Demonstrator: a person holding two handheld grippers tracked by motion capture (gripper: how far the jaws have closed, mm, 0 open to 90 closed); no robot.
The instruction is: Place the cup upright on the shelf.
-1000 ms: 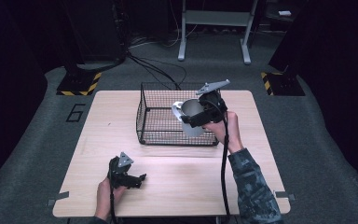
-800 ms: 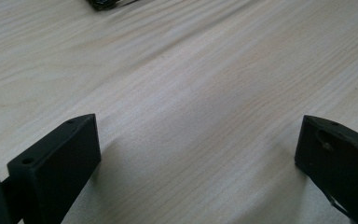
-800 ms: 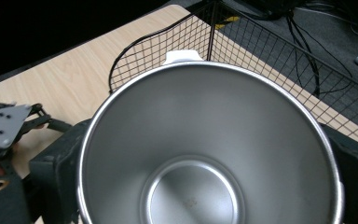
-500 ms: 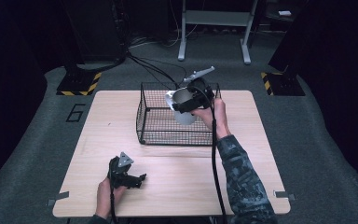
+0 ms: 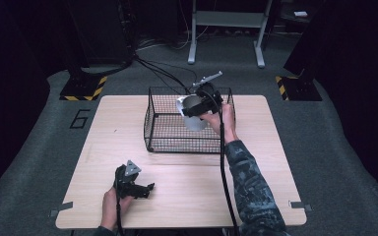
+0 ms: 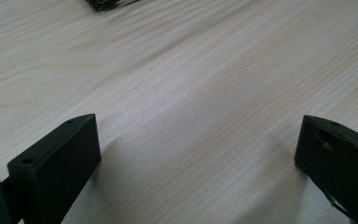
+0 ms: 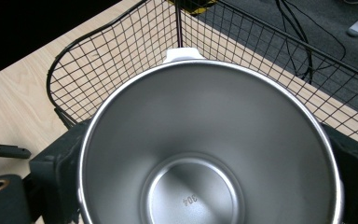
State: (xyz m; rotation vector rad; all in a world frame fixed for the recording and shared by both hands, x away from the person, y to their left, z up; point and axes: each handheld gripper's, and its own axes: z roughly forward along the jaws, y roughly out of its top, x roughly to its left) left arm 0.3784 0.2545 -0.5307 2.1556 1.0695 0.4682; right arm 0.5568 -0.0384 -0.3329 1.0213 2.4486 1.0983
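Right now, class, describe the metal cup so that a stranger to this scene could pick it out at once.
Find the wooden table, then the black wire basket at its far edge. Above that basket, the right gripper holds the metal cup: shiny steel, round, empty, the only bright thing among black wire and black tools.

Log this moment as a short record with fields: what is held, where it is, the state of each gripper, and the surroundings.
held item: steel cup, empty, open mouth toward the right gripper's camera
holder: right gripper, jaws clamped on the cup's outer sides
position: cup up over the wire basket, not resting on its floor
left gripper: open, low on the wooden table near the front edge, nothing between its jaws
basket contents: no other item seen inside
basket place: far middle of the table
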